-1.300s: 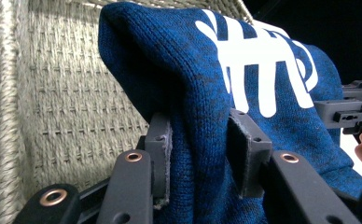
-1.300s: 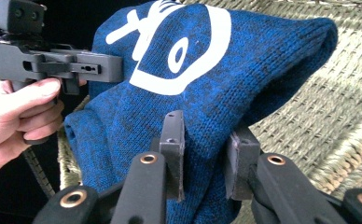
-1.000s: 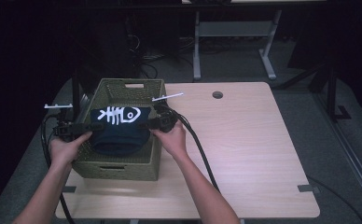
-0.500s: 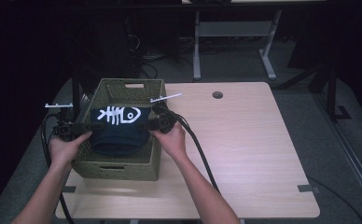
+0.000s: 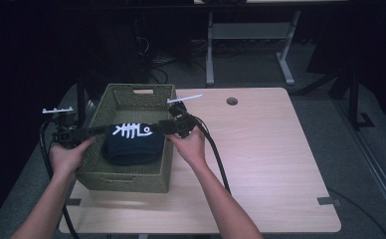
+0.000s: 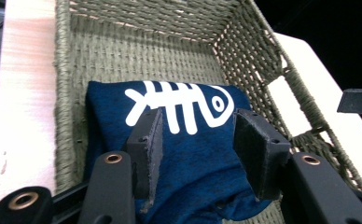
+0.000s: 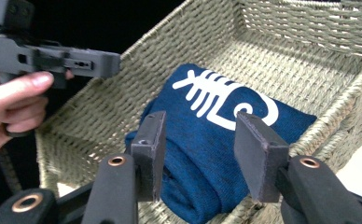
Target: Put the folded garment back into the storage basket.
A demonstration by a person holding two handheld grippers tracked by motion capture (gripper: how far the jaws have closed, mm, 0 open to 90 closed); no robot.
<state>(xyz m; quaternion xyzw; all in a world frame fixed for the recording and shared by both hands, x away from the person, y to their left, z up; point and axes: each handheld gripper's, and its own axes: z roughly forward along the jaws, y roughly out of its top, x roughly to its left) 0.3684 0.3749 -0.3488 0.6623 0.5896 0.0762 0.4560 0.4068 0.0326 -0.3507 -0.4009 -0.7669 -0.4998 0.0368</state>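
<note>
Inspected at the point of release. Found a folded navy-blue cloth garment with a white fish-skeleton print lying inside an olive-green woven rectangular basket, toward its near end, print facing up. Located the basket at the left of a pale wooden tabletop.

Noted the left gripper over the basket's left rim, jaws partly spread and just been opening. Pads clear of the cloth, nothing pinched between them (garment seen beyond and below the gap). Noted the right gripper over the right rim in like condition: moderately apart, just been opening, no fabric clamped.

Judged the placing step essentially done, withdrawal outstanding.

Risks recorded:
- Snagging of a pad edge on a fold during lift-out, caused by low clearance over the cloth. Likely to drag the garment up or undo the fold.
- Catching of a jaw tip on the woven wall or rim, caused by pulling sideways rather than upward. Liable to shift or tip the basket toward the table's left edge.
- Fouling of the trailing black cable on the basket's near right corner during retreat.
- Observed some bunching of the cloth toward the near wall in the right gripper view. Could not confirm flat seating.
</note>
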